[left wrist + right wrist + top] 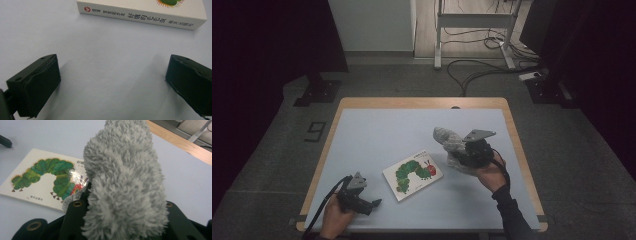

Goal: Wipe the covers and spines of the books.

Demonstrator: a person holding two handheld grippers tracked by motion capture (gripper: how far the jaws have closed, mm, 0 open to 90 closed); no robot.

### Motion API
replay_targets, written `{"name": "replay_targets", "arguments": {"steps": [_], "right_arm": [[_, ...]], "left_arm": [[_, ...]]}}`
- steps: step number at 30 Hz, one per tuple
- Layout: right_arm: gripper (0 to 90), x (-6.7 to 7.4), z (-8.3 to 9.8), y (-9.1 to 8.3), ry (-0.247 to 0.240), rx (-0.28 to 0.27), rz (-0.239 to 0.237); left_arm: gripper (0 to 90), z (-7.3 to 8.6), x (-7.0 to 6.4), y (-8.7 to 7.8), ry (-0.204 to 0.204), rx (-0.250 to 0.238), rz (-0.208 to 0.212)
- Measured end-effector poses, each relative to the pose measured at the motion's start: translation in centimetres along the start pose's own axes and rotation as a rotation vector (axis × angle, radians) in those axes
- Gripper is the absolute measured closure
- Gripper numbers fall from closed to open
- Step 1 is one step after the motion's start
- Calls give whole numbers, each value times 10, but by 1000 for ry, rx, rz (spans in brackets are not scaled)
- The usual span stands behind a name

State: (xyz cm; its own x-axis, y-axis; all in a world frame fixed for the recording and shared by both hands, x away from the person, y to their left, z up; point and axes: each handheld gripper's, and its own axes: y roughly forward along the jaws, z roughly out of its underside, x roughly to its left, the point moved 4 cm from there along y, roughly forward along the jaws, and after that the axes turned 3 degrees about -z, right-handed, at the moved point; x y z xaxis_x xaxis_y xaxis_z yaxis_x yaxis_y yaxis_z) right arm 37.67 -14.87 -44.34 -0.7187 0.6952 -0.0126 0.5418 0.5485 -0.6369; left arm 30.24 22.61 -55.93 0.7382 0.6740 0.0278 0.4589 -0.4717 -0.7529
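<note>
A white picture book [413, 173] with a green caterpillar on its cover lies flat near the table's middle; the left gripper view has its spine [140, 15] at the top. My right gripper [461, 150] is shut on a fluffy grey cloth [451, 140], lifted a little over the table to the right of the book. In the right gripper view the grey cloth [125, 182] stands up between the jaws, with the book [45, 178] behind it at left. My left gripper [371, 204] rests low at the front left, open, its jaws wide apart over bare table [110, 75].
The pale blue table top [377, 135] has a wooden rim [517, 135]. Beyond the far edge the floor carries cables [472, 70] and a metal stand [472, 30]. Dark curtains hang at both sides.
</note>
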Motion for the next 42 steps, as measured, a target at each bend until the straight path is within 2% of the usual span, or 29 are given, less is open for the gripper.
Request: {"name": "replay_targets", "arguments": {"steps": [14,20,24,29,36,42], "right_arm": [[598,-19,31,-45,36,-8,103],[598,-26,48,-55,52,-1,143],[598,-27,62,-51,51,15,167],[597,-29,84,-42,83,28,169],[587,-26,110,-21,107,43,147],[555,-24,123,-6,113,72,140]], "left_arm": [[0,0,0,0,1,0,-1],[0,0,0,0,0,-1,-1],[0,0,0,0,1,1,-1],[0,0,0,0,-2,-3,-1],[0,0,0,0,-2,-2,-1],[0,0,0,0,-2,-2,-1]]}}
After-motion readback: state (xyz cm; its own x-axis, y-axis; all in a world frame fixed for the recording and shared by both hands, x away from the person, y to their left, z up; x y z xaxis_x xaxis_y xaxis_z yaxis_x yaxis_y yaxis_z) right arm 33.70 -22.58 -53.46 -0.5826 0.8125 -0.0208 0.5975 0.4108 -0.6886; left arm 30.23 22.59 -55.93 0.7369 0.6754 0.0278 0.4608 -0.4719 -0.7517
